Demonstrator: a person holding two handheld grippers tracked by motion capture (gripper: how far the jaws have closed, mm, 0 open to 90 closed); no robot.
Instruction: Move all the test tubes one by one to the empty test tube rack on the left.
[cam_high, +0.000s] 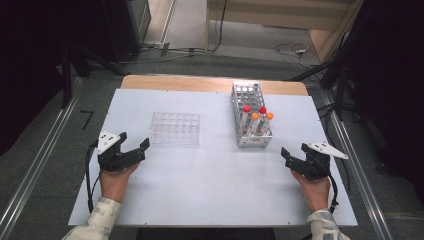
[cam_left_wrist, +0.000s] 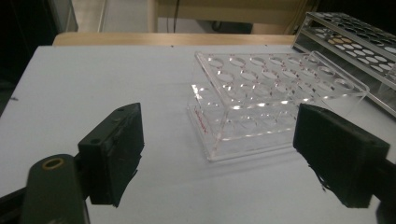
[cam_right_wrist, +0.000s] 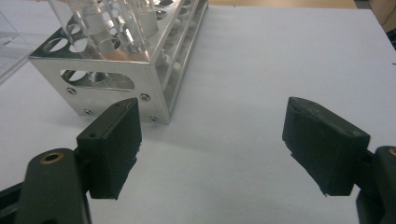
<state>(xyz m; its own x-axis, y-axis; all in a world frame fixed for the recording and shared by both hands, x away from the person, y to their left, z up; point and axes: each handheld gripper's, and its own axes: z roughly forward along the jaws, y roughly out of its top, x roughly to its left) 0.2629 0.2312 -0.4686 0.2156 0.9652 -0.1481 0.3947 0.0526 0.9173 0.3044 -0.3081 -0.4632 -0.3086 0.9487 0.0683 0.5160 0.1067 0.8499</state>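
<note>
Both grippers rest low on the white desk (cam_high: 210, 195), jaws apart and empty: left gripper (cam_high: 134, 148) near the clear well tray (cam_high: 175, 128), right gripper (cam_high: 290, 154) near the metal tube rack (cam_high: 250, 120) holding red- and orange-capped tubes (cam_high: 257, 116).

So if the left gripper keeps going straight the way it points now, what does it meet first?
Most likely the clear plastic rack: it lies directly ahead of the open left gripper, bare table between them. Depth is hard to judge.
</note>
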